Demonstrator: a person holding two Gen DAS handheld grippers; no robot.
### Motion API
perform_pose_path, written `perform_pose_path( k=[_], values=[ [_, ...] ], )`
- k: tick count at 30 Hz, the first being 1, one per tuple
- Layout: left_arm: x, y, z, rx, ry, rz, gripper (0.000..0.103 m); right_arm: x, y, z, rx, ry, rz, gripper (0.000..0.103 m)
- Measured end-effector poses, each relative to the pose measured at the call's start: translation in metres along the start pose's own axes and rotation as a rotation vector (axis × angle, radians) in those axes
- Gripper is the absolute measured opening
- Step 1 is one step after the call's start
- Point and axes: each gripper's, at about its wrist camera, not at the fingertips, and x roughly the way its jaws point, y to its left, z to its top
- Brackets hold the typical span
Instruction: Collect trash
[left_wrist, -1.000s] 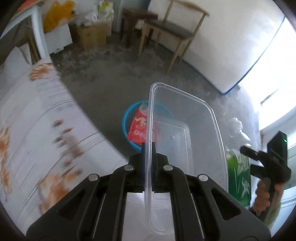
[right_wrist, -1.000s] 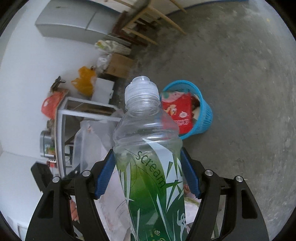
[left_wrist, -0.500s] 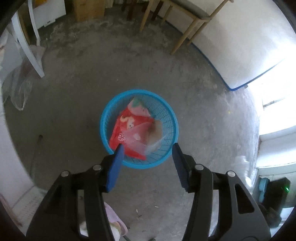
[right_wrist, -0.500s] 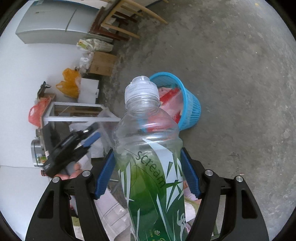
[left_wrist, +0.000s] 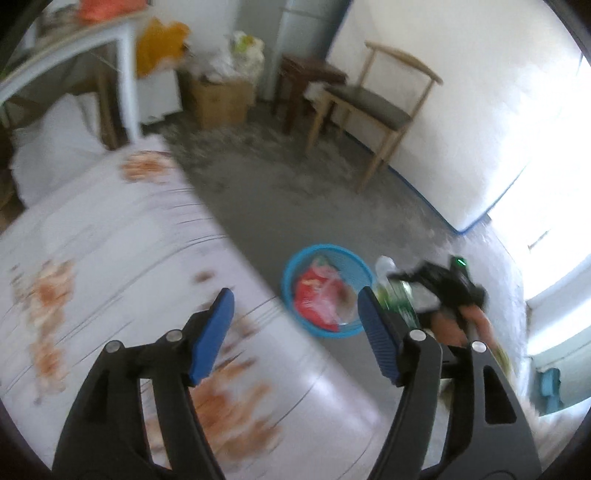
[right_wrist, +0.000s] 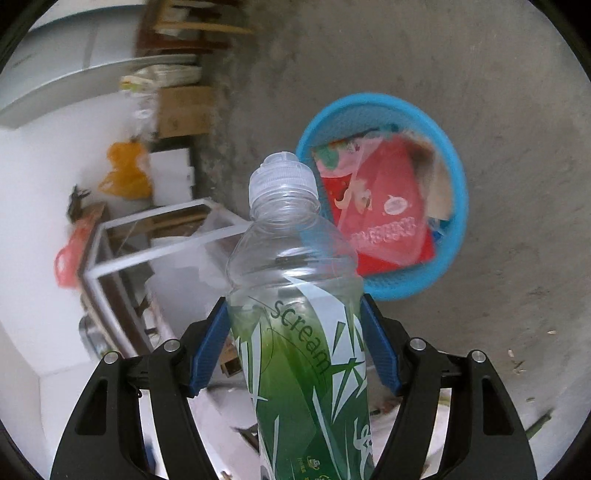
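I am holding a bottle (right_wrist: 299, 332) in my right tongs (right_wrist: 295, 343), both blue pads pressing its green label, cap pointing toward the blue basket (right_wrist: 456, 173) on the floor (right_wrist: 498, 92) just beyond. My left tongs (left_wrist: 295, 332) are gaping wide and carrying nothing, hanging over the near edge of a patterned surface (left_wrist: 110, 240), with the basket showing between the pads farther off. The basket is already holding a red packet (right_wrist: 384, 214) under a clear plastic piece, and the pile is rising near the rim.

The bottle is not yet over the opening, I am judging; its cap is sitting left of the near rim. Letting go from here is likely to send it onto the rim or the concrete. A smooth, light, rounded body is also apt to bounce off the packet and roll out. Motion blur is hinting at speed, which is making a clean drop harder.
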Motion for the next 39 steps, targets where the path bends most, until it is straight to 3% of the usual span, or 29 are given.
perform_pose_path(
  k=[6,10,13,16,20,25,28,34,36,39],
  values=[
    [-0.07,0.041,-0.067,-0.112,-0.09,0.101,0.075,0.053,-0.017,0.045,0.073,-0.069,-0.171,0.071],
    [-0.1,0.057,-0.108,-0.166,-0.134,0.178,0.08,0.032,-0.025,0.031,0.038,-0.13,-0.139,0.071],
    [-0.113,0.064,-0.129,-0.193,-0.151,0.184,0.082,0.005,-0.028,0.011,-0.034,-0.174,-0.155,0.071],
    [-0.122,0.06,-0.142,-0.2,-0.188,0.171,0.083,-0.038,-0.021,-0.028,-0.138,-0.218,-0.153,0.071],
    [-0.137,0.039,-0.153,-0.194,-0.261,0.152,0.091,-0.089,0.007,-0.092,-0.372,-0.261,-0.186,0.072],
    [-0.148,0.013,-0.167,-0.184,-0.333,0.163,0.095,-0.142,0.054,-0.201,-0.769,-0.354,-0.261,0.089],
    [-0.152,0.0,-0.177,-0.187,-0.34,0.165,0.095,-0.166,0.069,-0.253,-0.909,-0.394,-0.26,0.095],
    [-0.164,-0.022,-0.199,-0.189,-0.35,0.269,0.095,-0.191,0.087,-0.356,-1.229,-0.508,-0.307,0.097],
    [-0.165,-0.027,-0.206,-0.203,-0.34,0.36,0.095,-0.192,0.088,-0.397,-1.395,-0.587,-0.329,0.097],
    [-0.166,-0.033,-0.214,-0.219,-0.346,0.459,0.095,-0.187,0.09,-0.431,-1.512,-0.66,-0.361,0.097]
  ],
)
